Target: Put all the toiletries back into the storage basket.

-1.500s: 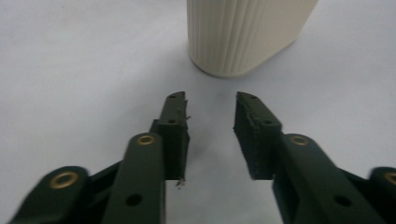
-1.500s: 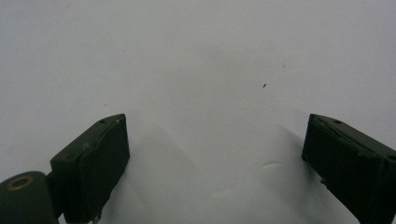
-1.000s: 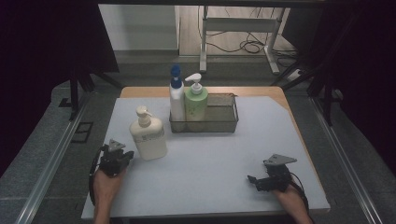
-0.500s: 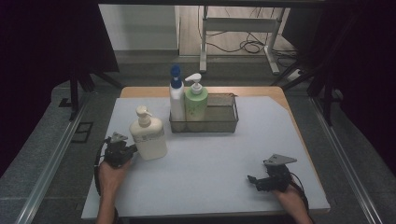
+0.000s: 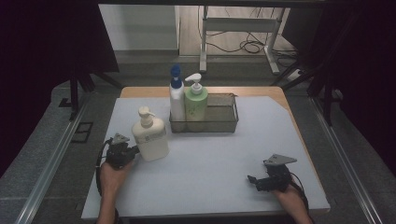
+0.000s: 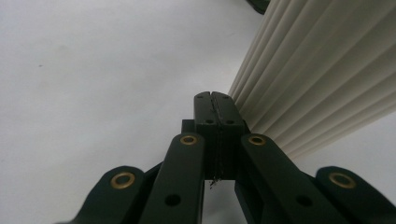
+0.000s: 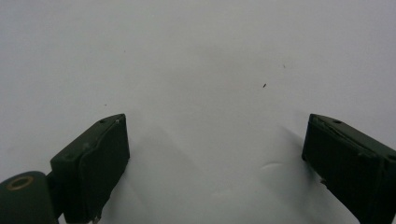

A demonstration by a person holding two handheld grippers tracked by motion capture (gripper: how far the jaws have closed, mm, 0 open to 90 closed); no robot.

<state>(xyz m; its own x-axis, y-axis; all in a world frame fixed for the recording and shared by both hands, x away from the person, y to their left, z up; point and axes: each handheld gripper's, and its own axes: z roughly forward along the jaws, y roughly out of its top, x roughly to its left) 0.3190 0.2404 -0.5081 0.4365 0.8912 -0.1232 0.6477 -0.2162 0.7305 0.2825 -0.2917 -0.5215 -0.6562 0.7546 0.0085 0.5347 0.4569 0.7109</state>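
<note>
Cream bottle (image 5: pixel 150 136) touches the closed left gripper (image 5: pixel 132 150), open mat (image 5: pixel 219 163) rightward.

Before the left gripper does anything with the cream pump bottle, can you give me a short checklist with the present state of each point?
1. Left gripper close to the cream pump bottle: ok, its tip is right beside the ribbed side, seen in the left gripper view.
2. Left jaws open enough to take the bottle: not ok, they are shut together with nothing between them.
3. Bottle upright on the table: ok.
4. Free room in the wire basket: ok, the right part is free; the blue-capped bottle and the green bottle fill the left part.
5. Right gripper out of the way: ok, open, low over bare table.
</note>
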